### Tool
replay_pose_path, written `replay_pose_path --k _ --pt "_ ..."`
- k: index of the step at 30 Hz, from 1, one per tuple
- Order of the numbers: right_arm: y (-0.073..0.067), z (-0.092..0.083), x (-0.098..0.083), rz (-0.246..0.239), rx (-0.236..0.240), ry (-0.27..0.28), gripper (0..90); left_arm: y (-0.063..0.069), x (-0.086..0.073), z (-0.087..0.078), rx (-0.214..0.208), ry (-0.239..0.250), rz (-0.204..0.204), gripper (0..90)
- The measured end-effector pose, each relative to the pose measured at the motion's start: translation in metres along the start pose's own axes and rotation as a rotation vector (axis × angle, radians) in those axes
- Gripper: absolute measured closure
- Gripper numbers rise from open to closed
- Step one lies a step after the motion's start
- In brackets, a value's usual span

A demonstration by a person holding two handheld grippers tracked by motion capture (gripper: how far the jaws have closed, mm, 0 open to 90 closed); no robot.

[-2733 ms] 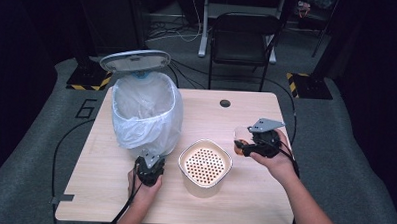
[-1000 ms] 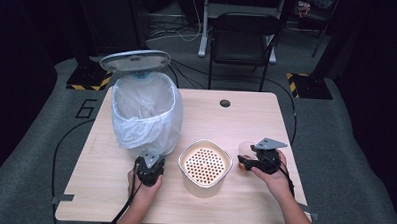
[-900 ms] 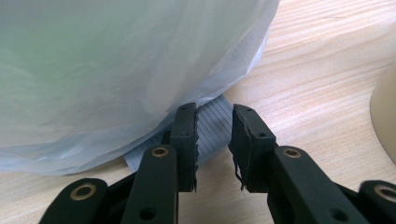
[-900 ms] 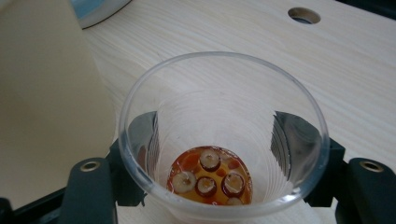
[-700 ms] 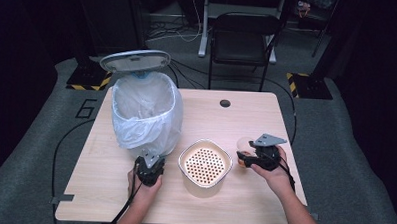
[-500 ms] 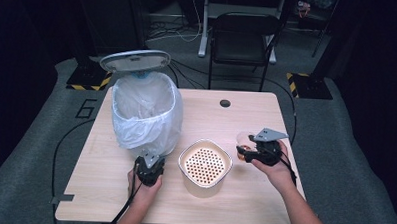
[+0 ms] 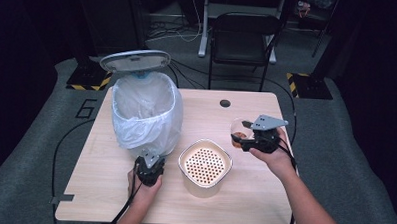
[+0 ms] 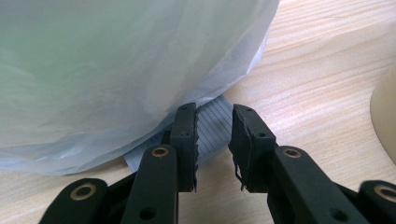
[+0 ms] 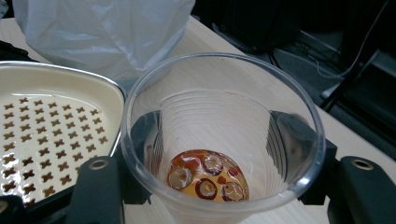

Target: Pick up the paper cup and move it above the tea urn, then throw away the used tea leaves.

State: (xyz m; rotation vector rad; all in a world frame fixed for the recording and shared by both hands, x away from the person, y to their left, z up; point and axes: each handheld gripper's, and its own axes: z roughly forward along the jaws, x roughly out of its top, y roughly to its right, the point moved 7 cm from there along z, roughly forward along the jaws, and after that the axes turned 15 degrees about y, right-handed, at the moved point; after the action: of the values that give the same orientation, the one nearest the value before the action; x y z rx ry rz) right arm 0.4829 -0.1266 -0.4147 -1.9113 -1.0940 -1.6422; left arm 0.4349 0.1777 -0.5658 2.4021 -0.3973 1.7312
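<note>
A clear plastic cup (image 7: 239, 128) holding reddish liquid and round pieces (image 9: 205, 179) hangs above the table's right half. My right gripper (image 7: 240, 137) is shut on it, a jaw pressing each side (image 9: 219, 140), and the jaws have just been closing a little tighter. To its left stands a cream bowl (image 7: 205, 143) with a perforated insert (image 9: 60, 74). My left gripper (image 7: 147, 163) rests, jaws apart, on the ridged grey pedal (image 8: 212, 119) of a bin lined with a white bag (image 7: 146, 110). The bin's lid (image 7: 136, 60) stands open.
The bag (image 8: 116, 60) bulges just beyond my left jaws. A dark round grommet (image 7: 225, 103) sits near the table's far edge. A black chair (image 7: 244, 38) stands behind the table, and cables trail over the grey floor.
My right hand has lifted the cup upward, away from the tabletop. The left hand, bin and bowl have not moved.
</note>
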Motion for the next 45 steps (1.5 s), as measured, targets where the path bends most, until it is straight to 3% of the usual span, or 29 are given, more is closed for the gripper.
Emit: replay_pose_path --k 8,12,13,16,25,30,45 --pt "-0.004 0.016 0.017 -0.06 0.058 0.042 36.9 0.0 0.0 0.0 -0.004 -0.005 0.005 71.1" --pt "-0.008 0.023 0.024 -0.078 0.092 0.087 37.1 0.0 0.0 0.0 0.001 0.001 -0.007 71.1" --pt "-0.01 0.027 0.026 -0.079 0.124 0.099 37.6 0.0 0.0 0.0 0.0 0.001 0.001 71.1" --pt "-0.013 0.033 0.03 -0.098 0.14 0.122 37.8 0.0 0.0 0.0 -0.004 -0.005 -0.002 71.1" --pt "-0.023 0.044 0.034 -0.165 0.172 0.171 37.5 0.0 0.0 0.0 -0.004 -0.004 0.004 71.1" --pt "-0.029 0.047 0.035 -0.255 0.186 0.193 37.8 -0.001 0.0 -0.001 -0.005 -0.009 0.006 71.0" --pt "-0.036 0.048 0.036 -0.362 0.191 0.209 38.4 -0.001 0.0 -0.001 -0.005 -0.01 0.007 71.1"
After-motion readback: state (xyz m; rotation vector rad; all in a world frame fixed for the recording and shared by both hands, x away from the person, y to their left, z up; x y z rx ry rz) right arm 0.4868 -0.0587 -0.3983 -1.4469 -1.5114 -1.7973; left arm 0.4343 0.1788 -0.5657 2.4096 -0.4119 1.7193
